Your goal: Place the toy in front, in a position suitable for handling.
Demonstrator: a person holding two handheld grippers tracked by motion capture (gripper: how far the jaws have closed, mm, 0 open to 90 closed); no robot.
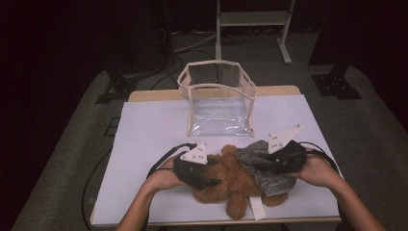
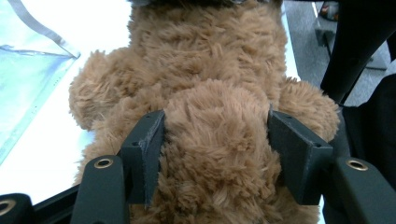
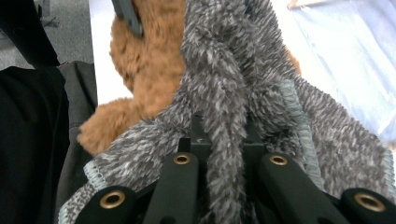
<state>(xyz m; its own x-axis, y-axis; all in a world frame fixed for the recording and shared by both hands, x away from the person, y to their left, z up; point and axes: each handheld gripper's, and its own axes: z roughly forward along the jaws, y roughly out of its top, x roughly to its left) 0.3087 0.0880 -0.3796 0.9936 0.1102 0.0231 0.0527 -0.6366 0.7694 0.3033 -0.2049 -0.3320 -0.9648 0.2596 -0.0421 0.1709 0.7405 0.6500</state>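
The left gripper (image 2: 215, 140) clamps a brown teddy bear (image 1: 226, 180) lying near the table's (image 1: 144, 144) front edge. The right gripper (image 3: 227, 135) pinches the grey cloth (image 1: 262, 166) draped over it. A clear bag (image 1: 219, 98) stands behind, apart.

We see a shaggy brown teddy bear (image 1: 228, 180), a grey-and-white flecked cloth (image 1: 264, 166) with pale blue stitched edging, a clear bag (image 1: 219, 98) trimmed in beige, and a white tabletop (image 1: 149, 130).

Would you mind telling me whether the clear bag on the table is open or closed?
Open: the clear bag stands upright, its beige-trimmed top rim spread wide.
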